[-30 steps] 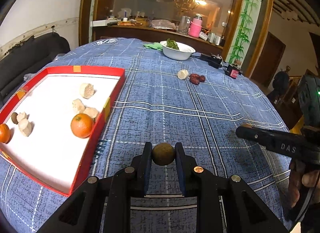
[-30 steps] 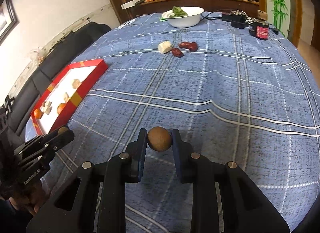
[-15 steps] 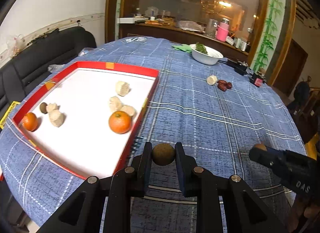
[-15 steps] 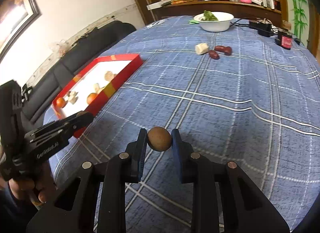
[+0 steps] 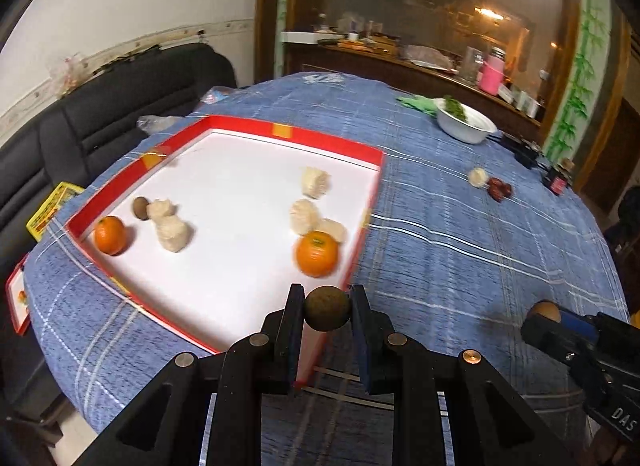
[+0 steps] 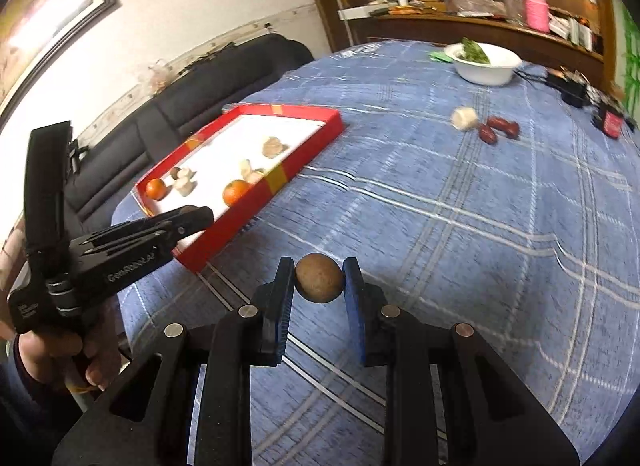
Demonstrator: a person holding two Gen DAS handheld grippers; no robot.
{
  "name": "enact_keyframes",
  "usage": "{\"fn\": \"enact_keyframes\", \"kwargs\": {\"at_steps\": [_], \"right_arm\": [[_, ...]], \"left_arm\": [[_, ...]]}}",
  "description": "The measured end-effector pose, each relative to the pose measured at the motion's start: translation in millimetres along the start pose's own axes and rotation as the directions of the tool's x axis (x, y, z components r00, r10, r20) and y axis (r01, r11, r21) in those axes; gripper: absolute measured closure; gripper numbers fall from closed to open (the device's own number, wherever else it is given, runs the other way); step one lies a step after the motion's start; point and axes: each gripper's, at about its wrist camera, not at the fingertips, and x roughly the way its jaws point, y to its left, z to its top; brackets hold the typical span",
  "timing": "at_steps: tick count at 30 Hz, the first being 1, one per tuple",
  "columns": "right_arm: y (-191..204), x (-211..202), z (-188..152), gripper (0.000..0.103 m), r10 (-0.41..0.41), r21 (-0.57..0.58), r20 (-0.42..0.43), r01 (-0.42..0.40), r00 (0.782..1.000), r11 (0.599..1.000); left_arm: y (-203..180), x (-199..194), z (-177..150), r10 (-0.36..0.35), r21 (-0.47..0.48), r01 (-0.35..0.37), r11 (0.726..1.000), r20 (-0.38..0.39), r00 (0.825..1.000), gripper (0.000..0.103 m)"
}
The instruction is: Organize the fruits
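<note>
Fruits are split between three places: some already lie in the red tray (image 5: 362, 238), two are carried, and a few wait far across the table. The left gripper (image 5: 326, 308) pinches a small round brown fruit (image 5: 326, 308), dull and slightly rough-skinned, between its flat black fingers, and it hangs right at the tray's near corner, the white floor lying just ahead and to the left. The right gripper (image 6: 319, 278) clamps a similar brown ball (image 6: 319, 278) between blue-faced pads over the blue plaid tablecloth (image 6: 480, 225), with the tray well off to its left, so the left hand is clearly the nearer one and only needs a short move forward over the low rim. Being spheres, the held fruits have no long axis to line up, but I judge they could roll on the smooth tray floor once let go. Inside sit two glossy oranges (image 5: 317, 253) (image 5: 110, 234), several pale ridged lumps (image 5: 172, 230) whose kind I cannot tell, and one small brown fruit (image 5: 140, 207) matching those held. Far ahead on the cloth, near a white bowl (image 5: 466, 127) of greens, lie another pale piece (image 5: 477, 177) and some dark red, oblong, wrinkled dates (image 5: 499, 189), touching one another.
</note>
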Motion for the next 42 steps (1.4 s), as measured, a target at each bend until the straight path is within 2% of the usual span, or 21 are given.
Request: {"fn": "enact_keyframes", "kwargs": {"at_steps": [6,10,14,20,27,35,37,39,40,42], "right_arm": [[24,13,28,0.079,0.024,-0.067,0.015,-0.023,1.000,0.997],[42,27,53,0.079,0.050,-0.108,0.032,-0.047,0.998,0.993],[58,49,80,0.079,0.070,-0.133,0.038,-0.064,0.997,0.989],[73,97,108,0.079,0.068,-0.137,0.005,-0.067,0.998,0.988],[74,134,117,0.079,0.059,-0.129,-0.042,-0.064,0.997,0.990],[68,155,112,0.079,0.013,-0.138,-0.082,-0.025,0.997,0.990],[67,159,111,0.078,0.008,-0.135,-0.099,-0.022,0.995,0.991],[67,159,110,0.077,0.008,-0.140,-0.106,-0.023,0.994,0.990],[68,158,110,0.073,-0.003,-0.146,-0.104,-0.012,0.995,0.989],[68,154,111,0.047,-0.006,-0.145,-0.097,-0.008,0.995,0.989]], "left_arm": [[33,8,18,0.064,-0.067,-0.064,0.996,0.010,0.998,0.081],[54,15,43,0.124,-0.108,-0.120,0.987,0.027,0.992,0.081],[68,33,65,0.174,-0.131,-0.170,0.977,0.019,0.985,0.081],[76,57,85,0.197,-0.155,-0.195,0.968,-0.006,0.980,0.081],[83,87,104,0.227,-0.166,-0.230,0.959,-0.038,0.973,0.081],[85,105,108,0.265,-0.168,-0.274,0.947,-0.076,0.961,0.081],[87,109,108,0.273,-0.174,-0.288,0.942,-0.103,0.956,0.071],[90,111,107,0.280,-0.185,-0.300,0.936,-0.125,0.952,0.039],[91,110,107,0.289,-0.190,-0.310,0.932,-0.129,0.949,0.034],[92,105,106,0.326,-0.193,-0.345,0.918,-0.123,0.937,0.031]]}}
